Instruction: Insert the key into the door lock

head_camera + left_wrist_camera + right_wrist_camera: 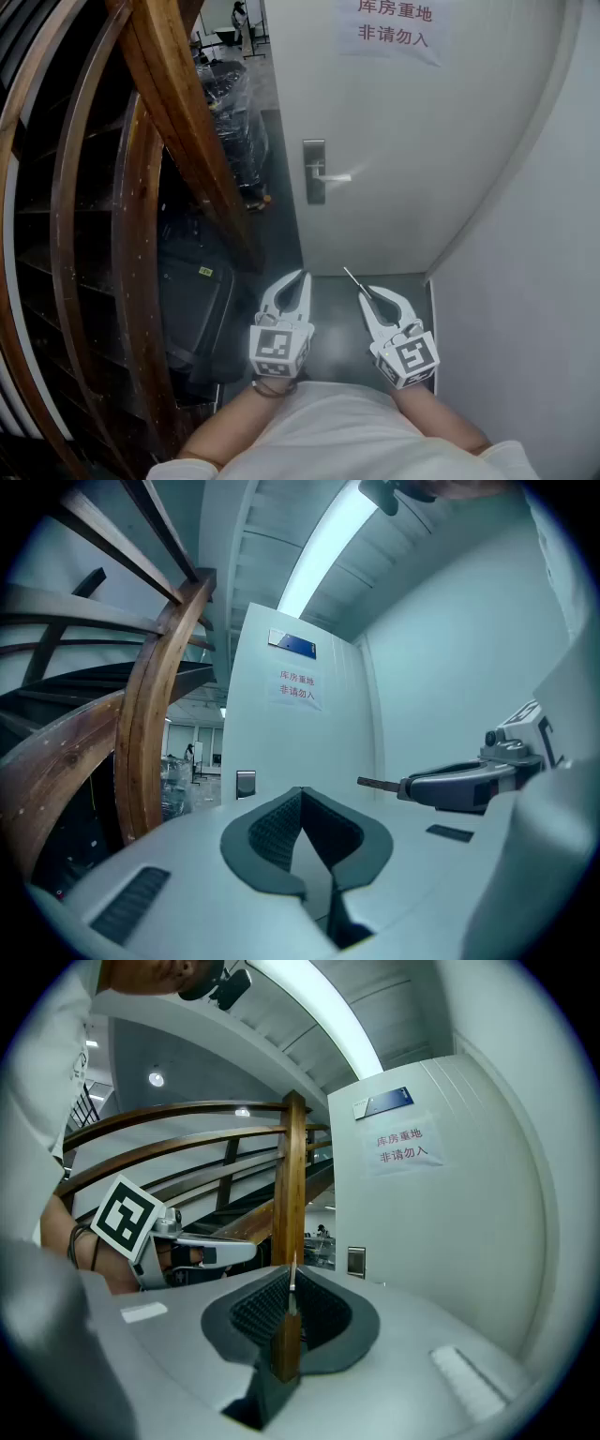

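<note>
A white door point(394, 141) stands ahead, with a metal lock plate point(314, 172) and a lever handle point(335, 176) at its left edge. My right gripper point(367, 293) is shut on the key point(353, 279), whose thin blade points toward the door's foot, well short of the lock. In the right gripper view the key point(292, 1290) stands upright between the pads, brown bow low, lock plate point(356, 1261) far beyond. My left gripper point(302, 278) hangs beside it, shut and empty. Its view shows the closed pads point(281, 829), the right gripper point(459, 785) and the key point(378, 783).
A curved wooden stair rail point(178, 112) and stringers fill the left. A black bag point(192, 300) lies under them beside the left gripper. A white wall point(525, 309) closes the right side. A paper sign point(394, 28) hangs high on the door.
</note>
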Demonstrator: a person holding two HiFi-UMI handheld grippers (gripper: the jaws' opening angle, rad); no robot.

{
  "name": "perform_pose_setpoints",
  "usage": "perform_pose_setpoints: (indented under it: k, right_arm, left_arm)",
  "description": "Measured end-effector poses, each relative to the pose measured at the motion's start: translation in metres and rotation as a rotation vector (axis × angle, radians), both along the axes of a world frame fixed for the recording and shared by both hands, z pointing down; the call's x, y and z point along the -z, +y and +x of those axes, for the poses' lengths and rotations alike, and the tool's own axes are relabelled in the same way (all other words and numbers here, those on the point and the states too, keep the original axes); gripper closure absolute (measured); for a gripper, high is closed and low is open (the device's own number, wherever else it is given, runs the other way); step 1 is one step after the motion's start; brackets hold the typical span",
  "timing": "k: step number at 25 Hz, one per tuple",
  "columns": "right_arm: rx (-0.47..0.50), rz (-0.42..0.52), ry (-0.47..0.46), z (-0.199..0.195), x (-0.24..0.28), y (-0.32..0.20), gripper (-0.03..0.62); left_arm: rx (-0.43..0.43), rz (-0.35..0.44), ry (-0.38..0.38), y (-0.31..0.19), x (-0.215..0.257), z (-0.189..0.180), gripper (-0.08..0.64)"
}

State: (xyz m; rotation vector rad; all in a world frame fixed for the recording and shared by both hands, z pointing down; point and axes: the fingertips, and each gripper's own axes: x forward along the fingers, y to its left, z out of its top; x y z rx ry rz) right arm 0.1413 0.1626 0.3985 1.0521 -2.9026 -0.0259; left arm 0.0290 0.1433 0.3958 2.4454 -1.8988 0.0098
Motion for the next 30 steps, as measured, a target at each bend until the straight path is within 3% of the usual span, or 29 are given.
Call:
perform_pose_setpoints:
  k: [17, 30]
  right_arm:
    - [-0.007, -0.050, -0.055, 0.000, -0.006, -0.019, 0.571]
    - [-0.056, -0.150, -0.096, -0.072, -0.032, -0.137, 0.571]
  left_arm:
    - [0.023, -0.005, 0.028, -0.015, -0.004, -0.010, 0.554]
    - [-0.049, -0.032, 0.040, -0.131, -0.018, -0.083, 0.554]
